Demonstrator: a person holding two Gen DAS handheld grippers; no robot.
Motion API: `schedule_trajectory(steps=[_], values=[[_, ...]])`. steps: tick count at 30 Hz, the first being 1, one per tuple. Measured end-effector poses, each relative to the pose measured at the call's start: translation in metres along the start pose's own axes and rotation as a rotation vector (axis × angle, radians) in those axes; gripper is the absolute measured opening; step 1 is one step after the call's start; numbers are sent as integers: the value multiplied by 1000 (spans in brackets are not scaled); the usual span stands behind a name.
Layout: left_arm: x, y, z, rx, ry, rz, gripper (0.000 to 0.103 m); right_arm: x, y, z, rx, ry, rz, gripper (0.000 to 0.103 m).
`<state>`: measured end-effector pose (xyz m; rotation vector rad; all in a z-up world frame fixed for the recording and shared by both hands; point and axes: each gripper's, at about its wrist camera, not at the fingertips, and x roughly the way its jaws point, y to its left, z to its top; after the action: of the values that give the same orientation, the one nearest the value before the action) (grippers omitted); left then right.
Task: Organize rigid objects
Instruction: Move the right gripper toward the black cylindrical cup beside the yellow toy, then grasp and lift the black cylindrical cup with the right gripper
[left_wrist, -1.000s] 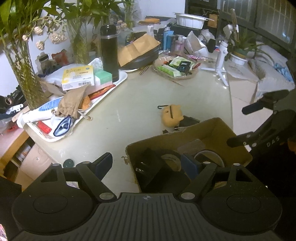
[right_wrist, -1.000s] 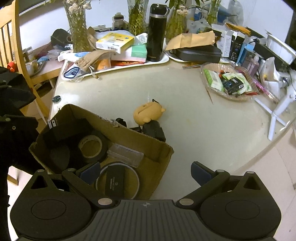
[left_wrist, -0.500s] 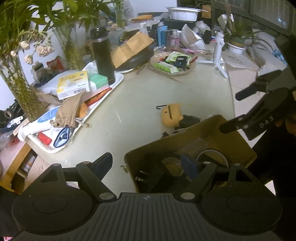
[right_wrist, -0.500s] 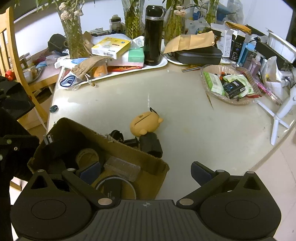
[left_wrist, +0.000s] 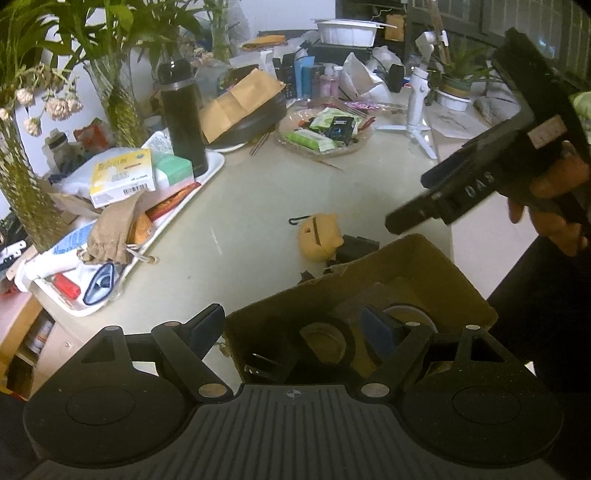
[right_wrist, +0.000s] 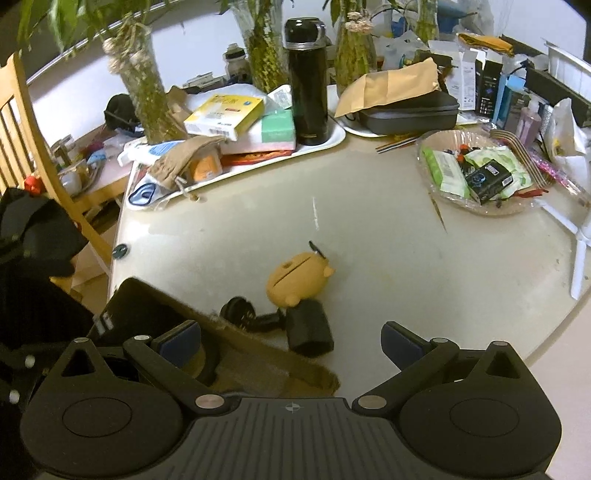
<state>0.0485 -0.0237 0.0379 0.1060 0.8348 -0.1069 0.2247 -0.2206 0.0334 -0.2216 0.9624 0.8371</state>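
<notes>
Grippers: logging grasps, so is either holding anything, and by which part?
Nothing is held: the left gripper and the right gripper both stand open and empty.

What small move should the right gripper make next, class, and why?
Probably forward and down over the yellow-orange pig-shaped case: the right gripper is open and empty, and that case lies on the beige table outside the brown cardboard box.
</notes>
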Motion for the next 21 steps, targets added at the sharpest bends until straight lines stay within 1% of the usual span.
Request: schedule_trajectory(steps=[5, 8, 10, 12, 14, 18, 20, 21], values=[[0, 4, -1, -14, -13, 5, 81, 19, -15, 8, 22, 16, 6, 103], [1, 8, -1, -24, -15, 3, 81, 32, -26, 13, 57, 37, 18, 103], [1, 10, -1, -33, -19, -1, 81, 41, -33, 16, 82, 53, 40, 103], [1, 13, -2, -43, -22, -1, 81, 51, -38, 19, 98, 91, 77, 102], [1, 15, -2, -48, -26, 1, 81, 61, -40, 21, 97, 138, 103, 96], [4, 17, -1, -52, -22, 27, 81, 78, -40, 23, 83, 217, 108, 92], [4, 19, -1, -55, -29, 34, 81, 84, -40, 22, 80, 247, 130, 83], [4, 20, -2, -57, -33, 33, 81, 87, -40, 21, 78, 260, 143, 80]])
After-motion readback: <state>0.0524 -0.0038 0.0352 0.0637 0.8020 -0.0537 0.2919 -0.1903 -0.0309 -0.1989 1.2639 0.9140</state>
